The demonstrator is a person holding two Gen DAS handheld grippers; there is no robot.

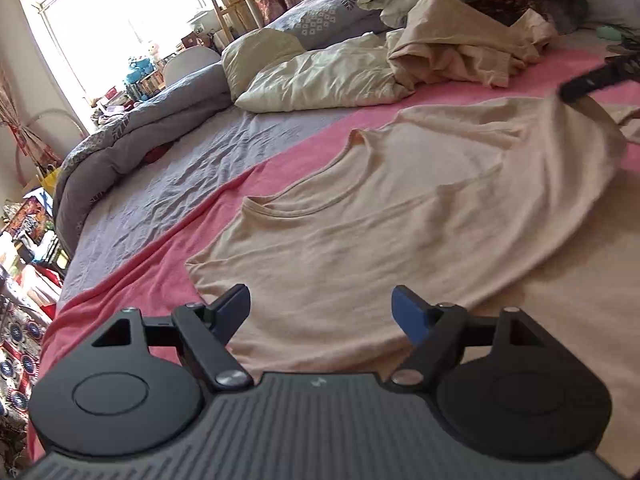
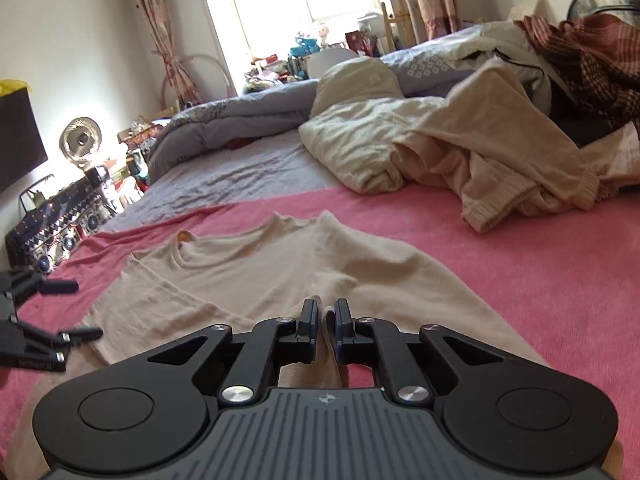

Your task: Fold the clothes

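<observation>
right gripper [image 2: 325, 322]: jaws pinched on a raised fold of the beige T-shirt [image 2: 256, 276] | left gripper [image 1: 322, 316]: jaws spread, empty, over the shirt's near edge | T-shirt: flat on pink blanket [image 2: 520, 248] on the bed, collar away from the right gripper | crumpled beige garment [image 2: 500, 160]: beyond, right of the right gripper

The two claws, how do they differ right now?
The left claw stands wide open with nothing between its fingers, while the right claw is shut on a fold of the beige shirt. The left hovers near the shirt's edge; the right is over its middle. Both are black with blue pads.
</observation>
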